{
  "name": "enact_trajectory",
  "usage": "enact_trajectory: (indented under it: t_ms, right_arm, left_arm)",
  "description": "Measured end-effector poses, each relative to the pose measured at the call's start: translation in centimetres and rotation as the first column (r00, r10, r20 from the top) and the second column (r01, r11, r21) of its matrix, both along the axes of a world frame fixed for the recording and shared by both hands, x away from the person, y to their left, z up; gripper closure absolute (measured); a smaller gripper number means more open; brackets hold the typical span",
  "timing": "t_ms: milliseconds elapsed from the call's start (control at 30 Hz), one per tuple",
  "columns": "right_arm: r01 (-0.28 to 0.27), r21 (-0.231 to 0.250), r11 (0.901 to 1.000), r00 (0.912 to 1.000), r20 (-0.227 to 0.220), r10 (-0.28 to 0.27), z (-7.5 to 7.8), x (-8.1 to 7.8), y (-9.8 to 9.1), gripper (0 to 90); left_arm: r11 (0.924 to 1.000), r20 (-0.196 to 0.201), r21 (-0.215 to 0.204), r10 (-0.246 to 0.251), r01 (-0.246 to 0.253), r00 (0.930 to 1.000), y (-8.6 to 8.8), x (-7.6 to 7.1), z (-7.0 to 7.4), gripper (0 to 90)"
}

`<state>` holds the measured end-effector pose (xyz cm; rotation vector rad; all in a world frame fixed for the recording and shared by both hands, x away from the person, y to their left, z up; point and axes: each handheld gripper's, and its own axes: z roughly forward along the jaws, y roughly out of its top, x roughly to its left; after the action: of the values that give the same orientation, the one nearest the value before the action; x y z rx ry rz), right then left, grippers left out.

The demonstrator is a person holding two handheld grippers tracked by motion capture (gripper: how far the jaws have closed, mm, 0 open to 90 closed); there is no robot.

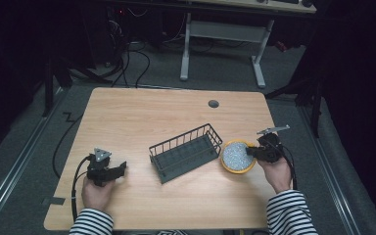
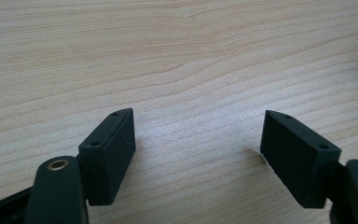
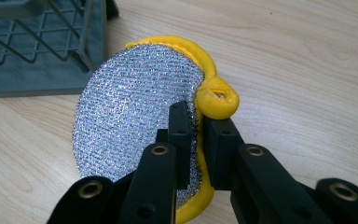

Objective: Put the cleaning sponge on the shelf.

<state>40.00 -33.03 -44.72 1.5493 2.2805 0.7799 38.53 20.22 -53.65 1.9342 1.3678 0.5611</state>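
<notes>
Right gripper (image 3: 196, 135) has its jaws pinched on the rim of the round scouring pad (image 3: 135, 112), silver mesh face with a yellow back, and the bite is thin, just the edge by the little yellow hanging loop (image 3: 219, 98). That's the worry here: a soft, floppy pad held by a sliver of rim could fold or peel out of the jaws if the hand swings quickly, and then it drops flat on the table (image 1: 142, 117) short of wherever it's headed. From the gripper's own camera the pad stands tilted up on edge, so my read is that it's being lifted, though I can't tell whether its lower edge is clear of the wood.

Second risk: the dark wire basket (image 1: 186, 152) sits just to the pad's left (near enough that the two almost meet in the high view). If the pad is meant for the basket, and that's a guess, its hanging edge could catch on the top wire on the way over and get tugged free.

In the high view the scouring pad (image 1: 237, 156) lies at the right side of the table, with the right gripper (image 1: 254, 152) at its right edge, jaws pointing left toward the basket.

Left gripper (image 2: 198, 140), meanwhile: jaws spread wide over bare wood, nothing between them. In the high view it (image 1: 120, 169) sits well left of the basket, pointing towards it
</notes>
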Motion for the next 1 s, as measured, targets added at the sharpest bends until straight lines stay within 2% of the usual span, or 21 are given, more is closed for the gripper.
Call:
enact_trajectory:
  t_ms: [500,667,1000]
  right_arm:
    - [-0.025,0.043,0.9988,0.9971,0.073,0.022,3.2,-0.8,-0.4,82.2]
    - [-0.021,0.044,0.9988,0.9964,0.083,0.017,4.2,-0.6,-1.0,82.3]
    - [-0.036,0.066,0.9972,0.9886,0.149,0.025,7.2,-0.6,-0.9,82.2]
  left_arm:
    - [1.0,0.0,0.0,0.0,0.0,1.0,0.0,0.0,0.0,26.7]
    - [1.0,0.0,0.003,0.0,0.0,1.0,0.0,0.0,0.0,26.9]
    - [1.0,0.002,0.005,0.0,0.0,1.0,-0.1,0.0,0.0,26.7]
